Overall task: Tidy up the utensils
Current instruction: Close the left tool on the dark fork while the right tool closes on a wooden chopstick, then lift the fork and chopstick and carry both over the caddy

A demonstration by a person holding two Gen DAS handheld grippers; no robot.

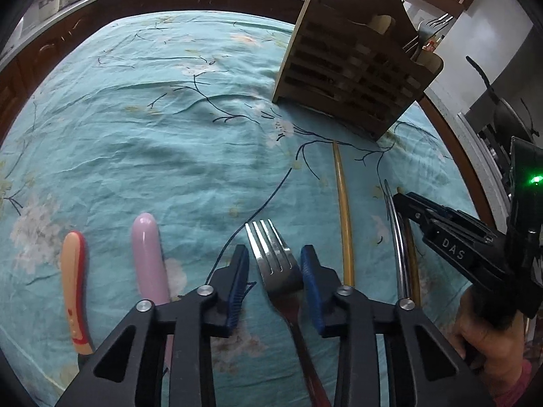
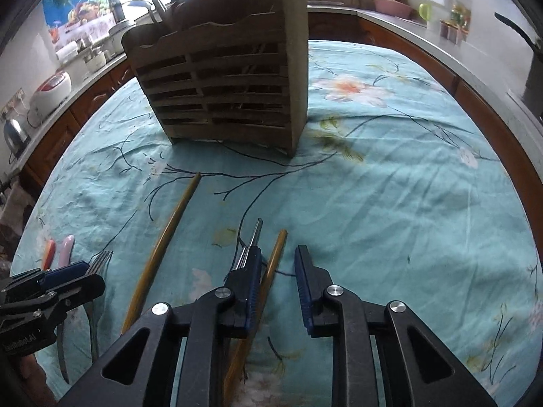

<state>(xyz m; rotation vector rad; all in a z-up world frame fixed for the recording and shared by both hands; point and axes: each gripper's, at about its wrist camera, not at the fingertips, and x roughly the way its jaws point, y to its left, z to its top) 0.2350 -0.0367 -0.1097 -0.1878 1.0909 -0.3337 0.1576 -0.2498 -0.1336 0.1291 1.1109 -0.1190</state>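
Steel fork (image 1: 273, 257) lies flat on the bench cloth (image 1: 169, 135), directly between the blue pads of the left claw (image 1: 274, 271). Long axis runs approx. parallel to the claw's fingers: tines point away from the camera, handle passes back under the claw body. Left claw is spread wide, pads (image 1: 239, 281) standing clear of the fork on both sides, no contact seen. Left is plainly the nearer arm; judgement: a straight close across the neck would take it, no turning needed.

Fork appearance: four tines, bright and reflective, neck narrowing to a darker handle, partly hidden below.

Right claw (image 2: 276, 268) is also spread, nothing gripped. A yellow-brown chopstick (image 2: 271, 271) lies between its pads, close against the left one; a metal chopstick pair (image 2: 253, 240) pokes out ahead of that same pad. Contact w/ either: cannot tell.

Outward: second yellow chopstick (image 1: 344, 217) lies to the fork's right, roughly parallel. Pink handle (image 1: 149, 257) and orange-red handle (image 1: 73, 285) lie to the fork's left, apart from it. Wooden slatted caddy (image 1: 353, 71) stands upright at the far side, well apart from the fork, some utensils already in it.
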